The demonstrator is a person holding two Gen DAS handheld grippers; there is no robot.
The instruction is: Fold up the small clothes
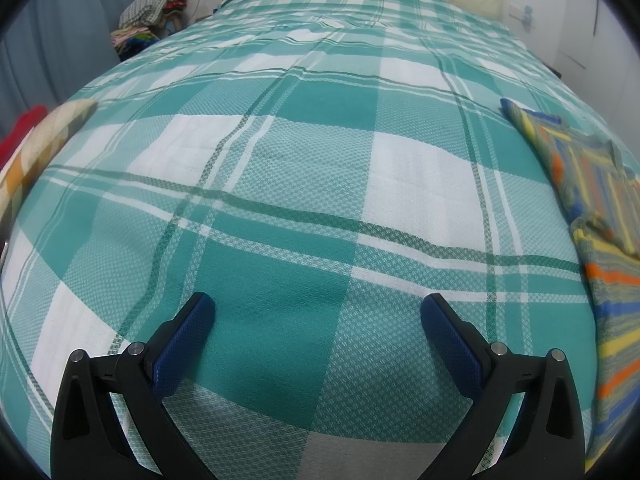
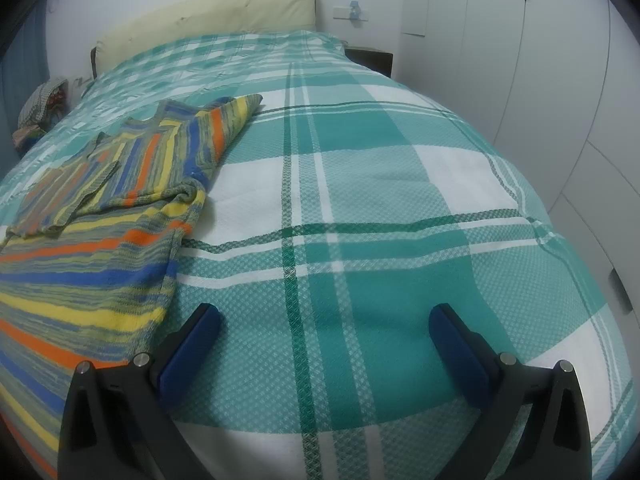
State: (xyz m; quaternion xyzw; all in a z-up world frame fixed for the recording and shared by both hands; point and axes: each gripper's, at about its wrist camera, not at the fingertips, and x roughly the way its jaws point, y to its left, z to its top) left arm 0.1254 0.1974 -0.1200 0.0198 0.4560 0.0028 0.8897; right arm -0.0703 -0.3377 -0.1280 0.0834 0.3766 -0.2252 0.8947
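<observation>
Striped top [image 2: 120, 208] lies on the bed [image 2: 360, 240], left half of the right wrist view, and shows at the right edge of the left wrist view. It looks partly folded: one sleeve or side panel is turned in over the chest, a far corner is flipped up toward upper centre, lower body spread flat and running out of frame at lower left. So probably early to mid fold; the body still looks to need halving and squaring up. Left gripper [image 1: 318, 312] has jaws wide apart with nothing between them, over bare plaid sheet, top well off to its right. Right gripper [image 2: 324, 320] has jaws fully apart too, empty, its left finger just beside the top's near edge; can't tell if it touches. A pile of clothes [image 1: 154, 12] sits upper left beyond the bed, and folded-looking items [image 1: 36, 140] at the left edge; whether those are finished pieces or waiting ones I can't tell.
</observation>
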